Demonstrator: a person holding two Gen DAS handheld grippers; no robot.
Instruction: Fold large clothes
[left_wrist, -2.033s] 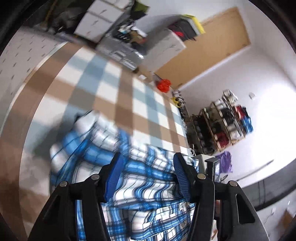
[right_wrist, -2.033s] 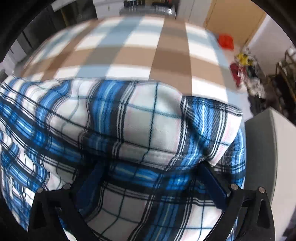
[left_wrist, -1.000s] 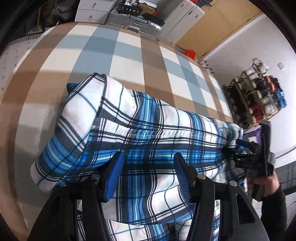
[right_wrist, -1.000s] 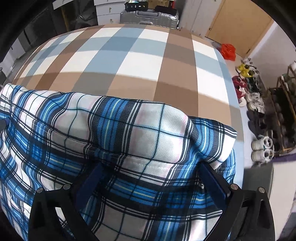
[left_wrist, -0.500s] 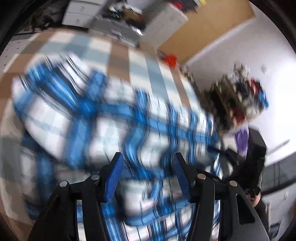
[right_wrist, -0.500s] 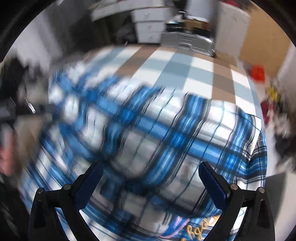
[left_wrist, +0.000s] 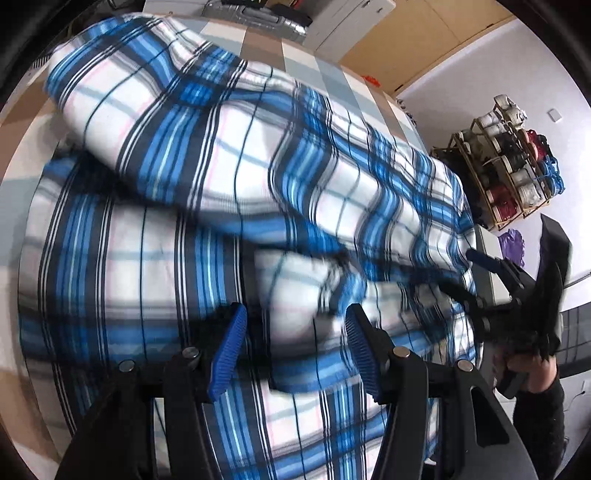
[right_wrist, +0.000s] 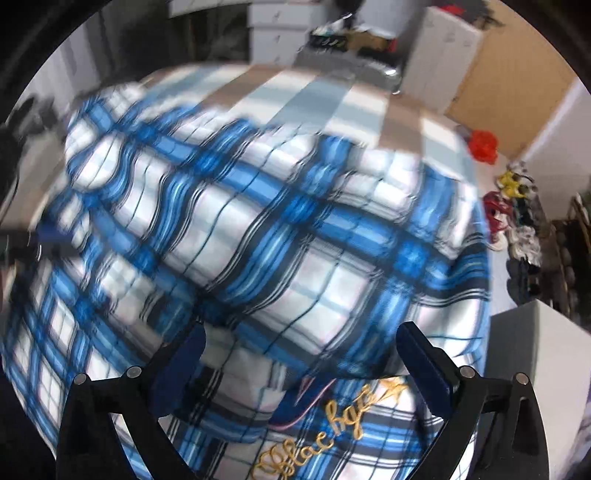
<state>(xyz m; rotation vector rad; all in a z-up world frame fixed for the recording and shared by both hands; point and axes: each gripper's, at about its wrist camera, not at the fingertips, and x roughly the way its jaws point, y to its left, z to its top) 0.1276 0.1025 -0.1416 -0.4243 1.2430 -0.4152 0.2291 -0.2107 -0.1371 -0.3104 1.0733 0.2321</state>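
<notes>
A padded blue-and-white plaid garment (left_wrist: 229, 155) lies folded in thick layers on a bed with a brown, pale-blue and white checked cover (right_wrist: 325, 96). My left gripper (left_wrist: 291, 343) is shut on a bunched white fold of the garment at its near edge. My right gripper (right_wrist: 299, 354) stands wide, with a thick fold of the garment (right_wrist: 295, 229) filling the space between its fingers. Gold embroidered lettering (right_wrist: 332, 432) shows just below that fold. In the left wrist view the right gripper (left_wrist: 461, 273) sits at the garment's right edge, held by a hand (left_wrist: 532, 369).
A shoe rack (left_wrist: 509, 155) stands by the white wall on the right. A silver suitcase (left_wrist: 255, 14) and white cabinets stand beyond the bed's far end. An orange bag (right_wrist: 482, 146) and shoes (right_wrist: 517, 206) lie on the floor. A grey box (right_wrist: 543, 369) sits at the near right.
Both grippers have swung forward with the garment. Its upper layer now reaches farther across the bed and hides much more of the checked cover. The gold lettering has come into view.
</notes>
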